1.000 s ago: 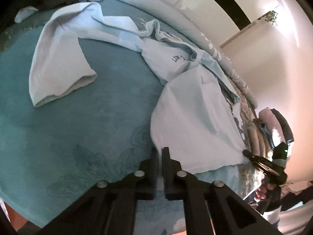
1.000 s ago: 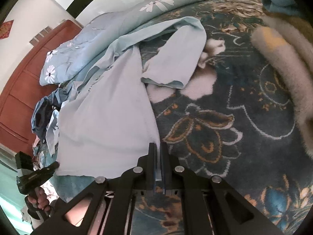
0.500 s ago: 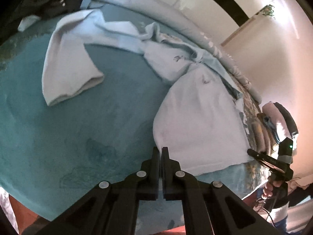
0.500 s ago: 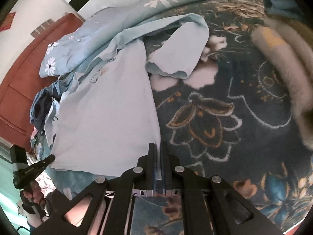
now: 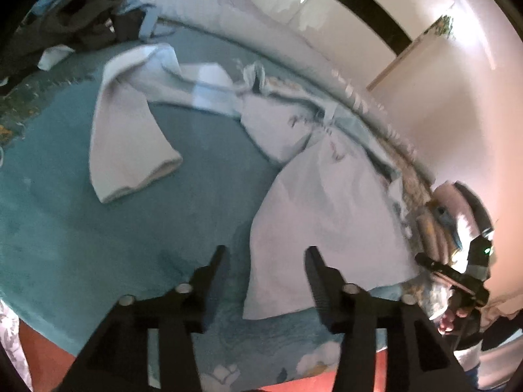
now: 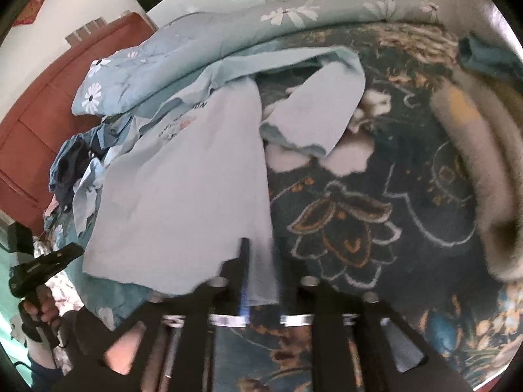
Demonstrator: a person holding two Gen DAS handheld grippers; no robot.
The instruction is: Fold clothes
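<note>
A pale blue long-sleeved shirt [image 5: 327,202] lies spread on the teal bed cover [image 5: 81,228], hem toward me. One sleeve [image 5: 127,143] is bent back at the left. My left gripper [image 5: 266,254] is open, and the shirt's near hem corner lies loose between its fingers. In the right wrist view the same shirt [image 6: 183,196] runs away from me, its other sleeve [image 6: 323,107] folded over at the top. My right gripper [image 6: 264,258] is open and motion-blurred, with the other hem corner lying between its fingers. Each gripper shows in the other's view, held in a hand.
A flowered pale blue quilt [image 6: 196,42] is bunched along the far side. Dark clothes [image 5: 88,19] are piled at the far left corner. A beige rolled fleece [image 6: 483,170] lies at the right on the dark floral cover [image 6: 376,196]. A red-brown wooden panel [image 6: 39,111] stands behind.
Both grippers were shut on the shirt's hem corners and have now opened. The hem lies released on the bed, and both views have pulled back slightly.
</note>
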